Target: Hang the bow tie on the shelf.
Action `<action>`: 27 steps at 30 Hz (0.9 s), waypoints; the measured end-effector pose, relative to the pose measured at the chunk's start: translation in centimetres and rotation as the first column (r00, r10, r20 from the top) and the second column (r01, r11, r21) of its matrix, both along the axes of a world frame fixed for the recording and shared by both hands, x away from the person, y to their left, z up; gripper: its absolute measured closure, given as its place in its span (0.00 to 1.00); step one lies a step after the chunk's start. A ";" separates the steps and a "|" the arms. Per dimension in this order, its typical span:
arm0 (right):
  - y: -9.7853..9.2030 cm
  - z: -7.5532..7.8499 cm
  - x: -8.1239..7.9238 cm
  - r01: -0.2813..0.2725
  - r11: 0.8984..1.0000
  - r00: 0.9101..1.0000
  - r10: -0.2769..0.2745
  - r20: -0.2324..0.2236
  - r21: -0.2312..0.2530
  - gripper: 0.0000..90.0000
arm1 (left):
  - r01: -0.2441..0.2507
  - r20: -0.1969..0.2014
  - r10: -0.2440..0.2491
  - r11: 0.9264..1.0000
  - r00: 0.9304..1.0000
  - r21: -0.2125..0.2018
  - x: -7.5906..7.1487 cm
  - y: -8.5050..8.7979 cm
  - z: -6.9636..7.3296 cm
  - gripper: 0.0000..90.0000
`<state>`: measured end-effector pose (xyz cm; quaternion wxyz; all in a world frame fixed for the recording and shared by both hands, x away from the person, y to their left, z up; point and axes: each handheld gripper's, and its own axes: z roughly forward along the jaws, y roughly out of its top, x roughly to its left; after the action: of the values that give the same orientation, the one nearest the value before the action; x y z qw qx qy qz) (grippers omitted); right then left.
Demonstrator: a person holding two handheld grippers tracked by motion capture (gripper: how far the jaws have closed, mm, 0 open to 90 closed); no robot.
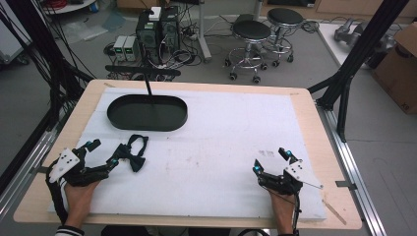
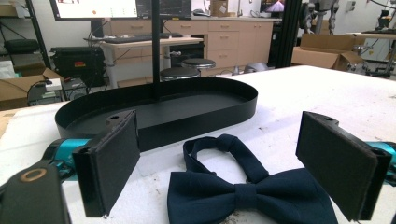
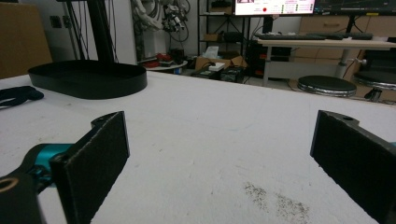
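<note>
A dark navy bow tie (image 1: 132, 152) lies flat on the white mat, just in front of a black oval tray (image 1: 147, 113). My left gripper (image 1: 102, 153) rests on the mat at the left, open, its jaws wide apart with the bow tie (image 2: 247, 196) lying low between them, untouched by the pads (image 2: 114, 161). The tray (image 2: 154, 112) stands right behind the tie. At the right, near the front edge, my right gripper (image 1: 270, 160) is open with only bare mat between its pads (image 3: 95, 165). Far left in the right gripper view I see the tray (image 3: 88, 77) and the bow tie (image 3: 16, 95).
A thin black pole (image 1: 146, 81) rises at the tray's far side. The white mat (image 1: 221, 137) covers most of the wooden table (image 1: 314, 128). Stools (image 1: 251, 37) and computer gear (image 1: 155, 29) stand on the floor beyond the far edge.
</note>
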<state>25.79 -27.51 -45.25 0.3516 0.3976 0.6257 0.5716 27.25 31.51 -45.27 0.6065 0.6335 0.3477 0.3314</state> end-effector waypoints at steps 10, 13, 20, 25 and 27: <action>-0.1 0.0 0.1 -0.001 1.000 1.000 0.001 0.003 -0.002 0.04 | -0.009 -0.002 0.009 1.000 1.000 0.005 0.0 -0.1 0.0 0.15; 0.0 0.0 0.0 -0.001 1.000 1.000 0.001 0.003 -0.001 0.04 | -0.023 -0.013 0.023 1.000 1.000 0.003 0.1 -0.1 0.0 0.16; 0.0 0.0 0.0 0.001 1.000 1.000 -0.001 -0.001 0.009 0.04 | -0.043 -0.028 0.043 0.999 0.999 0.010 0.2 -0.2 0.1 0.16; 0.0 0.0 0.0 -0.001 1.000 1.000 0.001 0.002 0.002 0.04 | -0.055 -0.036 0.056 0.998 0.998 0.017 0.3 -0.3 0.1 0.16; 0.0 0.0 0.0 -0.001 1.000 1.000 0.001 0.005 0.001 0.04 | -0.049 -0.042 0.050 0.999 0.998 0.017 0.4 -0.3 0.2 0.16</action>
<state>25.80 -27.55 -45.27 0.3525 0.3961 0.6248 0.5731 27.61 31.25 -45.12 0.5856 0.6364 0.3735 0.3354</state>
